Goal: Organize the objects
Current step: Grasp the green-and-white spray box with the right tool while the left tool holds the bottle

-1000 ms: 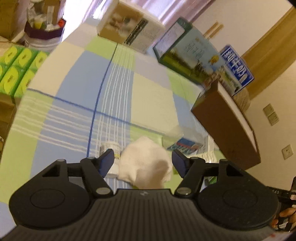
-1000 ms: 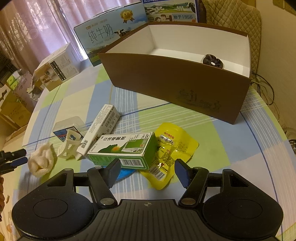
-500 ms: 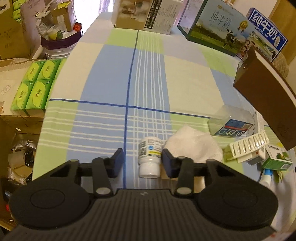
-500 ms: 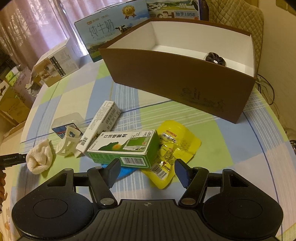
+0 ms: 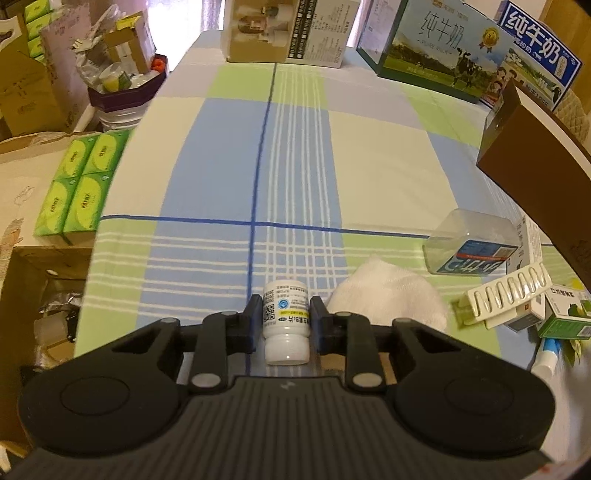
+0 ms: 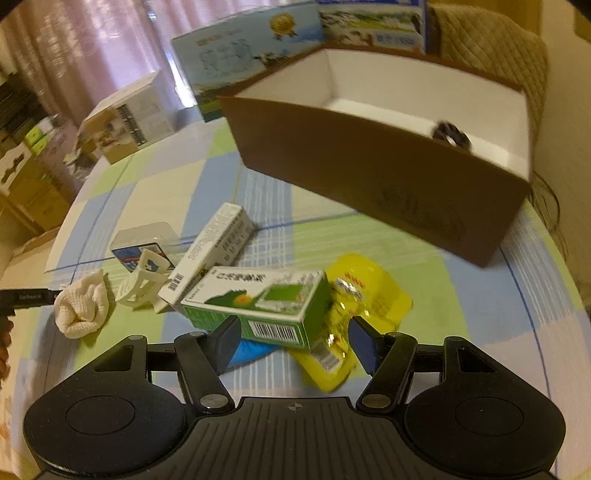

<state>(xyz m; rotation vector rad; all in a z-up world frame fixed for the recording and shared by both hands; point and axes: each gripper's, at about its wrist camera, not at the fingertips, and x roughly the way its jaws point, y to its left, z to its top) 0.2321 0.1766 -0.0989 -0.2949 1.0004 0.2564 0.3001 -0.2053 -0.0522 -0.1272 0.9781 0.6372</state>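
Note:
My left gripper (image 5: 284, 317) is shut on a small white pill bottle (image 5: 285, 321) that lies on the checked tablecloth, its pads pressing both sides of the label. A white rolled cloth (image 5: 388, 295) lies just right of it. In the right wrist view my right gripper (image 6: 291, 338) hangs open above a green carton (image 6: 258, 302) and a yellow pouch (image 6: 362, 302), touching neither. Behind them stands an open brown box (image 6: 369, 173) with a dark round item (image 6: 450, 134) inside. The rolled cloth (image 6: 83, 306) shows at the left there.
A clear plastic case (image 5: 472, 243), a white slotted holder (image 5: 506, 295), a long white carton (image 6: 210, 251) and a blue tube (image 5: 546, 354) lie between the grippers. Milk cartons (image 5: 439, 48) and a printed box (image 5: 288, 29) line the far edge. Green packs (image 5: 77, 184) sit off the table's left edge.
My left gripper swung left from over the white cloth to the pill bottle and shut on it. The right gripper stayed open over the green carton, its view tilting slightly.

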